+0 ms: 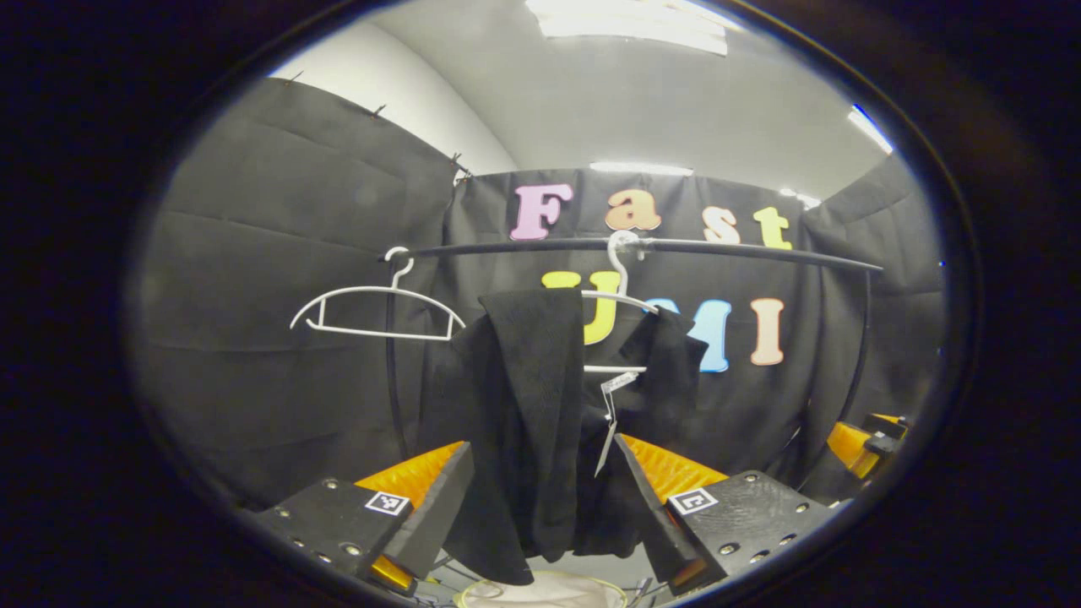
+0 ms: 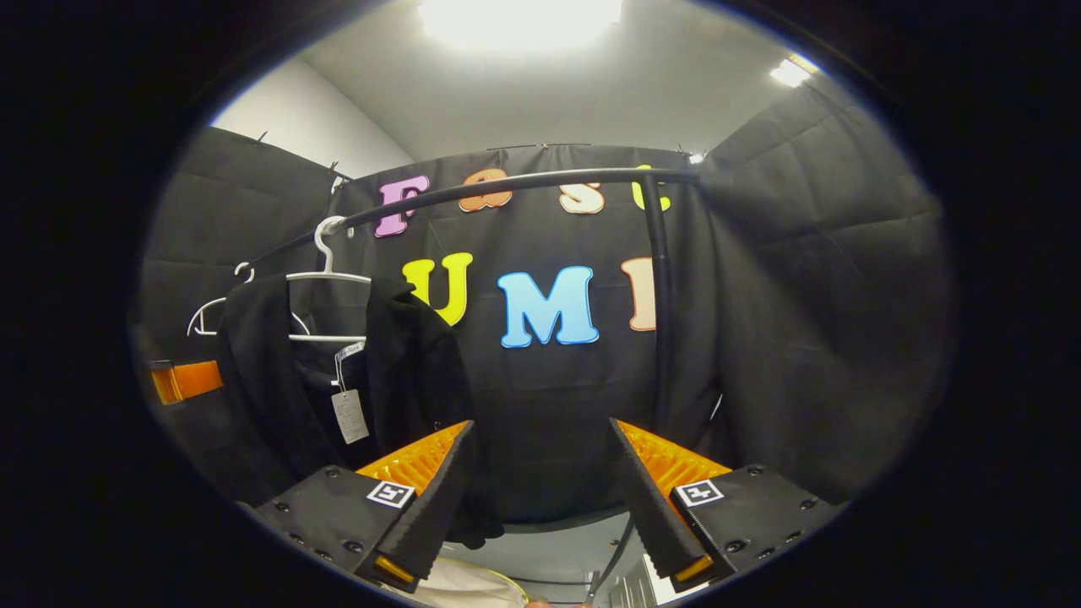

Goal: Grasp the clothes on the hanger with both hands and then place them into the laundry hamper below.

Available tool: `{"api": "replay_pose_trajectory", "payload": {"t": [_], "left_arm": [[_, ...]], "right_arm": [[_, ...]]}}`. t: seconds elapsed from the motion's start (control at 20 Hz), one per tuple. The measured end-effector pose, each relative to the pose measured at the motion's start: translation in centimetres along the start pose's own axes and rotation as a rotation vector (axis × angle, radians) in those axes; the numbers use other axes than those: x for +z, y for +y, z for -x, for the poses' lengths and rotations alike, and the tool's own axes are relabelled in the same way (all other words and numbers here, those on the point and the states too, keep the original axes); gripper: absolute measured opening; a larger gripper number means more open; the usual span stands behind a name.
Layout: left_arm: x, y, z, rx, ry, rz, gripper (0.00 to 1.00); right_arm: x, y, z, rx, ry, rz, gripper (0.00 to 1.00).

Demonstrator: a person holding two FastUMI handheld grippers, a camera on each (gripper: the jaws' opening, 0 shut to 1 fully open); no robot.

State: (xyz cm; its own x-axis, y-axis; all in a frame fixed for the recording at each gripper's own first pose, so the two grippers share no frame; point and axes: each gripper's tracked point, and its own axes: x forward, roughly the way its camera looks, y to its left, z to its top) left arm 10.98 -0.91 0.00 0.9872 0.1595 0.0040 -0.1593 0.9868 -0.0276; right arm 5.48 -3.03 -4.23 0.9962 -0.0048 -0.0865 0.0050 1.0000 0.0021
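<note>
Now the black garment (image 1: 532, 405) hangs limp on the white hanger (image 1: 621, 300) at the rail (image 1: 726, 252), soft and light; both shoulders look the best hold. Left tool (image 1: 540, 507) gapes around it, right tool (image 2: 540, 498) gapes beside.

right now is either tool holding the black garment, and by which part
Nothing is held. The left tool is open with the black garment hanging between its fingers, not pressed. The right tool is open beside it.
</note>
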Motion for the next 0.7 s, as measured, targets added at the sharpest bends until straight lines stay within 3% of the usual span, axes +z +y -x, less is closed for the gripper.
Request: {"api": "replay_pose_trajectory", "payload": {"t": [0.25, 0.3, 0.7], "left_arm": [[0.4, -0.5, -4.3, 0.084, -0.005, 0.034, 0.94], [0.4, -0.5, -5.1, 0.096, -0.009, 0.036, 0.94], [0.1, -1.7, -10.6, 0.165, -0.018, 0.01, 0.94]], "right_arm": [[-0.7, -0.3, -3.3, 0.055, 0.012, -0.02, 0.96], [-0.8, -0.3, -3.8, 0.067, 0.011, -0.023, 0.92], [-1.0, -0.9, -8.3, 0.128, -0.003, -0.027, 0.96]]}}
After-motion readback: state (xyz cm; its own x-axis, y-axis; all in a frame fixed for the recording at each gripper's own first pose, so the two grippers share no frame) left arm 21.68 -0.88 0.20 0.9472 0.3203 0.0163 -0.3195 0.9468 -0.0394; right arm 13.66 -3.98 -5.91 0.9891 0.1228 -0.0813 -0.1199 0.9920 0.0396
